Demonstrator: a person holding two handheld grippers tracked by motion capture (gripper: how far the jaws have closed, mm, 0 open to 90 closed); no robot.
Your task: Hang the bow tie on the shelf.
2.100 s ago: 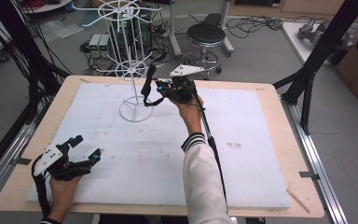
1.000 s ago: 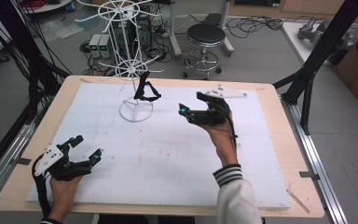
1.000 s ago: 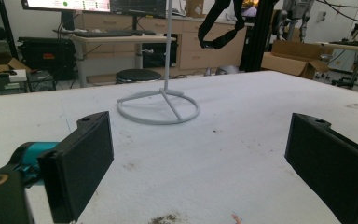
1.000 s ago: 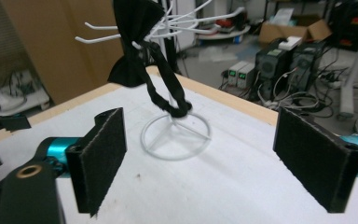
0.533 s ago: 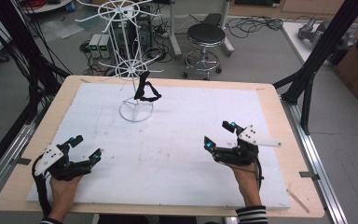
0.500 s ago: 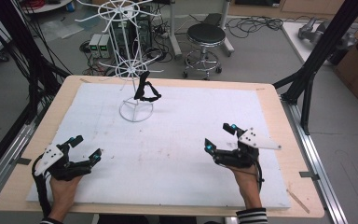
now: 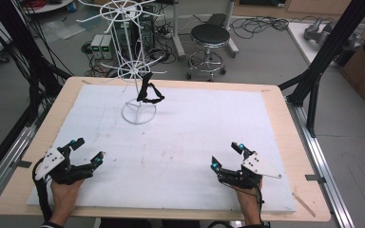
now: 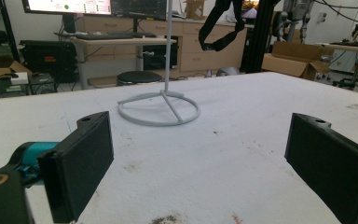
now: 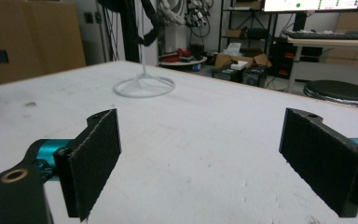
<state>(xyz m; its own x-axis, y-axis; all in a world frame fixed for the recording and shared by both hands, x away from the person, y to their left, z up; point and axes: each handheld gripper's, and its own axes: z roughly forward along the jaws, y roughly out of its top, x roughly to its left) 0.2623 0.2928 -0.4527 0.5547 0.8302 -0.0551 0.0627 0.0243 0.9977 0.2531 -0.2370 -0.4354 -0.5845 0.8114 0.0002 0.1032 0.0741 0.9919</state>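
**Both grippers resting wide open, strap hanging on the rack**

The left gripper is sitting at the near left of the white foam-covered table, its jaws gaping wide with nothing between them. The right gripper is lying at the near right, likewise spread wide and holding nothing. The black looped strap is hanging from the white wire display rack at the far side, well apart from both.

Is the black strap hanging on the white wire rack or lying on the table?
Hanging. The black strap dangles from an arm of the white wire rack, clear above the table.
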